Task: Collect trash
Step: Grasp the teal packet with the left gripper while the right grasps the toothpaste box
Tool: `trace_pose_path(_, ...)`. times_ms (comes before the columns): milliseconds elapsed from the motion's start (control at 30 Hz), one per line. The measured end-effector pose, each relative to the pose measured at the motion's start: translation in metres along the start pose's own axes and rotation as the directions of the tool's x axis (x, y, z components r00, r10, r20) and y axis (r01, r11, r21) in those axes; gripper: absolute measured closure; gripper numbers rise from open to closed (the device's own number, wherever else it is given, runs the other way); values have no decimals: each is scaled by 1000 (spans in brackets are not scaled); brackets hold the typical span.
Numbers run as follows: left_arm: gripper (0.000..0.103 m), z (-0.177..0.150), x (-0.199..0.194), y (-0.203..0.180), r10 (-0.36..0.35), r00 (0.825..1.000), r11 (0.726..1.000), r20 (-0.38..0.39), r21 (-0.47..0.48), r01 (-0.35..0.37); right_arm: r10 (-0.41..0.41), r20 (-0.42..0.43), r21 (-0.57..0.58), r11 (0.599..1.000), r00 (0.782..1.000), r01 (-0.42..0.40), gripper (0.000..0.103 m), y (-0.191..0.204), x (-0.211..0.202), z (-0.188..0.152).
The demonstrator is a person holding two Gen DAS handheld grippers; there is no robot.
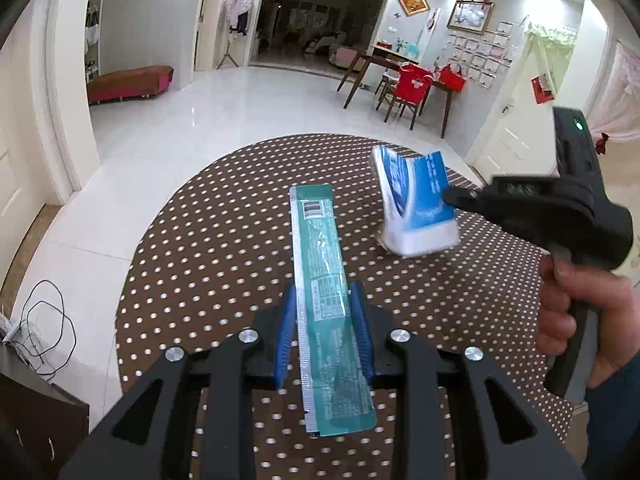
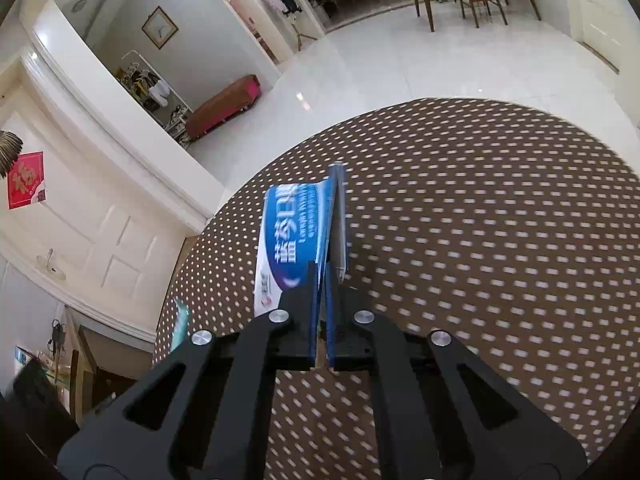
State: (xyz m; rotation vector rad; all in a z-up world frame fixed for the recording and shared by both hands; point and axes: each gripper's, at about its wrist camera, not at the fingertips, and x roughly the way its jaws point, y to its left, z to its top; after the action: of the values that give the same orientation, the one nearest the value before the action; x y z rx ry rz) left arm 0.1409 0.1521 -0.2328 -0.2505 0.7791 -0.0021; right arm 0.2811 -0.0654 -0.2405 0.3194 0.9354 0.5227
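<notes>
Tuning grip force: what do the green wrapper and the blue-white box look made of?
green wrapper: looks like thin plastic film, glossy; it shows sheen streaks and a crimped seam along one edge, and lies flat between the left gripper pads.
blue-white box: probably coated cardboard, smooth print; it stands with open flaps, and the right gripper pinches a thin stiff panel edge.

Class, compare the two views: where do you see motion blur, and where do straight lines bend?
Left wrist view: green wrapper sharp, blue-and-white box and right gripper slightly smeared. Right wrist view: dotted tablecloth streaked. Both views: doorframes bow toward the edges.
</notes>
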Motion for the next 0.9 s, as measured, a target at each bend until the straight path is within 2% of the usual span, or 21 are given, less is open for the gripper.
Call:
trace_pose_path(167,76,5,-1,-27,-28,1000,999,8,35,28,-23,36,8,1000,999,23,101,-29,-41,-15)
trace_pose_path(367,76,5,2,-54,-64,998,996,2,66,63,-65,-24,0,998,998,65,98,-63,-57,-24)
trace_pose_path(400,76,4,2,-56,-67,998,996,2,66,66,-76,-35,8,997,997,76,93,-69,-57,-26)
trace_pose_path(500,76,3,0,-59,-63,998,996,0,65,63,-89,-42,27,996,995,90,32,-71,-51,-31)
trace_pose_path(700,76,3,-5,-49,-44,999,997,5,66,43,-89,-40,25,996,995,91,31,-54,-40,-26)
trace_pose_path(767,76,3,-7,-48,-40,999,997,6,61,40,-91,-46,10,996,995,92,25,-42,-35,-22)
trace_pose_path(800,76,3,-8,-47,-39,999,998,5,59,39,-105,-50,-16,994,993,105,22,-35,-32,-21)
trace_pose_path(900,76,3,-8,-45,-39,999,998,5,58,39,-170,-81,-100,982,982,161,21,-18,-15,-15)
